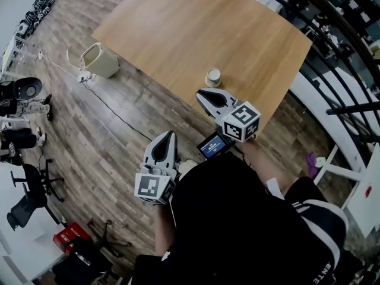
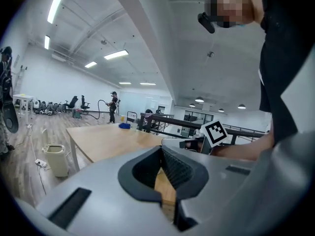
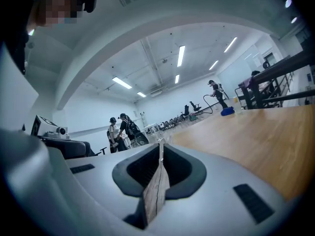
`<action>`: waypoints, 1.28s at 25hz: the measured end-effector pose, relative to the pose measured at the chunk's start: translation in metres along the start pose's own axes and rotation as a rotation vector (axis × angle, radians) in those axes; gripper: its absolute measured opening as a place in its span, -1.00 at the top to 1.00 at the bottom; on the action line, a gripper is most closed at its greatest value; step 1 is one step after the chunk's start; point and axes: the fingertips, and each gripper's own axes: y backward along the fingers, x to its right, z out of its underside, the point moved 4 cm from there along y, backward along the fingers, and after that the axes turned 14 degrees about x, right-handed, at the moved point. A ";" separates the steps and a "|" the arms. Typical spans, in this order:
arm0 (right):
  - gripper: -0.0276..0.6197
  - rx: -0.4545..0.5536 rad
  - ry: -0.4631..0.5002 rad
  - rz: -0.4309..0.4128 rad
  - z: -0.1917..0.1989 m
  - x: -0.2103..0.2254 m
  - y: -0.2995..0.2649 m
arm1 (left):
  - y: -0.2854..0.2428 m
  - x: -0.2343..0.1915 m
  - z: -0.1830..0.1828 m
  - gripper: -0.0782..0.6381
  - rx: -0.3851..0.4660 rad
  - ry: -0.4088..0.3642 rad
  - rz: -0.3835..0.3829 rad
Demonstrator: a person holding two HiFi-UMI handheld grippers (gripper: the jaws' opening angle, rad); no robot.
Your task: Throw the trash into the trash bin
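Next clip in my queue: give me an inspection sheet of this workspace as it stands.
Surface: wooden table, on a plank floor.
Job's things: small white cup by the table's near edge; cream trash bin on the floor, top open.
Clutter: blue item at the table's far end.
Grippers: left gripper and right gripper both shut, empty, short of the cup.
Cables: thin cable across the floor near the bin.
Surroundings: dark railing, office chairs, people far off.
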 end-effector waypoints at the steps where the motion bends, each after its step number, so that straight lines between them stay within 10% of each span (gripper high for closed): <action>1: 0.91 0.001 0.002 0.026 0.001 0.006 0.001 | -0.006 -0.004 0.002 0.77 -0.009 0.015 0.020; 17: 0.26 -0.102 0.139 0.514 -0.005 0.074 -0.032 | -0.145 -0.110 0.004 0.77 -0.109 0.134 0.508; 32: -0.13 -0.434 0.109 0.712 0.083 0.150 -0.024 | -0.206 -0.116 0.013 0.77 -0.284 0.068 0.633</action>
